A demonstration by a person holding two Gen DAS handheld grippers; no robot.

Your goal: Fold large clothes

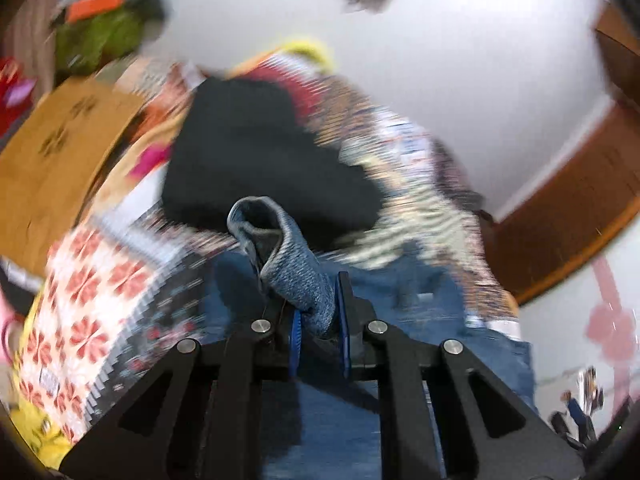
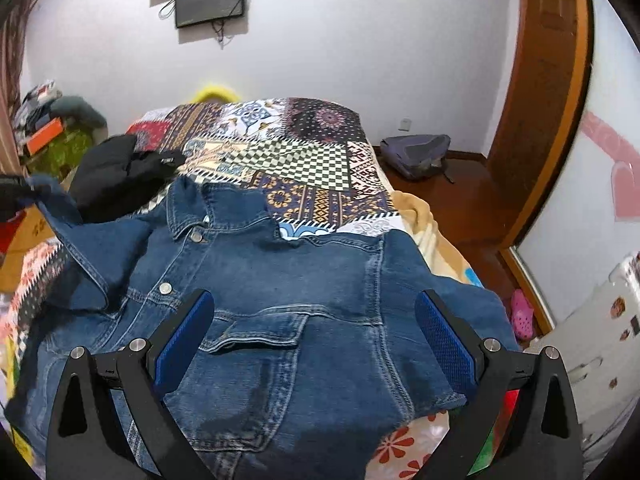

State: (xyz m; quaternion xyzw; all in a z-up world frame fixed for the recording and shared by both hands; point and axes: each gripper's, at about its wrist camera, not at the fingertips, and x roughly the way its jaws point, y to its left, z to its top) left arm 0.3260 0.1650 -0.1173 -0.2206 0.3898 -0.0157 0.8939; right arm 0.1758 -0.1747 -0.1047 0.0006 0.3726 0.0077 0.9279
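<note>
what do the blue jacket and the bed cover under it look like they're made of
Blue jacket: looks like denim, matte with faded wash, contrast seam stitching and shiny metal buttons. Bed cover: apparently thin printed woven fabric, flat and matte, in patchwork-style patterns; exact fibre can't be told.

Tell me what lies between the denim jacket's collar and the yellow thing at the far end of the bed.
In the right wrist view, only the patchwork bedspread fills the stretch from the denim jacket collar to the yellow object; the black garment sits off to the left.

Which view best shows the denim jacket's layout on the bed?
The right wrist view: the denim jacket lies spread front-up, collar and chest pocket clear. The left wrist view is blurred, showing mainly a pinched fold in the left gripper.
</note>
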